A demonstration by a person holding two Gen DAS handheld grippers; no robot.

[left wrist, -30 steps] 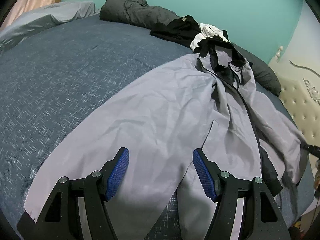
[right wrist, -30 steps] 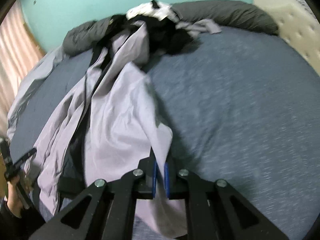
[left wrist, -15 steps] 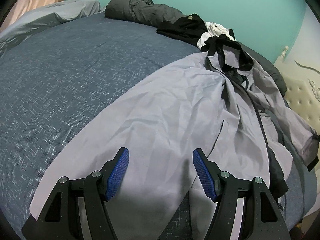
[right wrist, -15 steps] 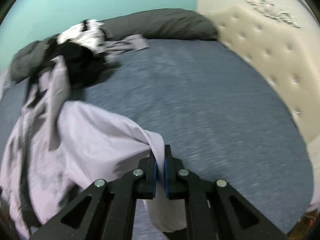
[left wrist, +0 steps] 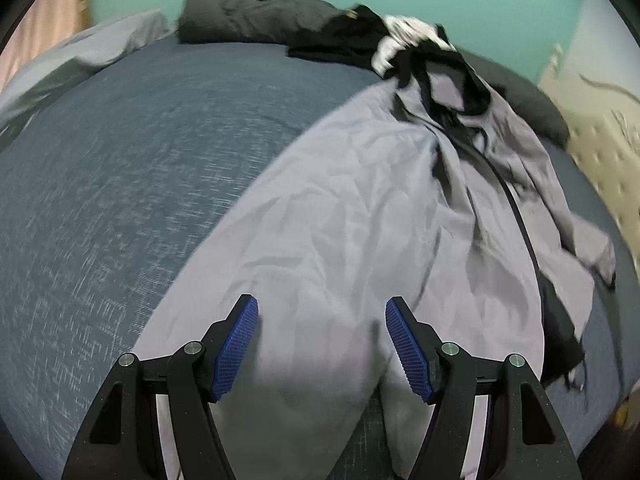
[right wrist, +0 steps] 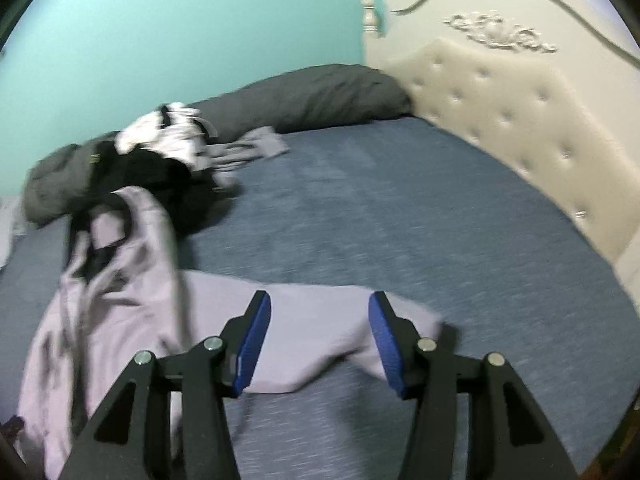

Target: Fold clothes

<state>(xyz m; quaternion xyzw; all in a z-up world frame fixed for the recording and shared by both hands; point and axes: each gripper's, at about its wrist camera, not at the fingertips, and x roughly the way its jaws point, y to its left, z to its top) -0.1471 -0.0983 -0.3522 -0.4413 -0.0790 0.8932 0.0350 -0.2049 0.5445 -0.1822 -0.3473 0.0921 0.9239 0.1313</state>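
- The bed (left wrist: 120, 184), under a dark blue flecked cover, fills most of both views; the cream tufted headboard (right wrist: 520, 128) stands along its right side and a turquoise wall (right wrist: 180, 32) runs behind its far edge.
- The pale grey jacket (left wrist: 360, 216), with black lining and a black zip line, lies spread open on the bed. In the left wrist view it runs from the near edge up to the far right; its collar end touches the heap at the far side.
- A long dark grey pillow (right wrist: 320, 92) lies along the far edge against the wall, its right end touching the headboard.
- A heap of other clothes (right wrist: 160, 148), black with a white-and-black piece on top, sits at the far side, just in front of the pillow.
- The jacket's sleeve (right wrist: 320, 332) stretches to the right across the cover in the right wrist view, lying flat.
- The left gripper (left wrist: 322, 344) hangs over the near part of the jacket, jaws spread wide, blue pads apart, no cloth between them.
- The right gripper (right wrist: 320, 344) is above the sleeve; its jaws have just been opening and now stand apart, with the sleeve lying below and pinched by neither pad.
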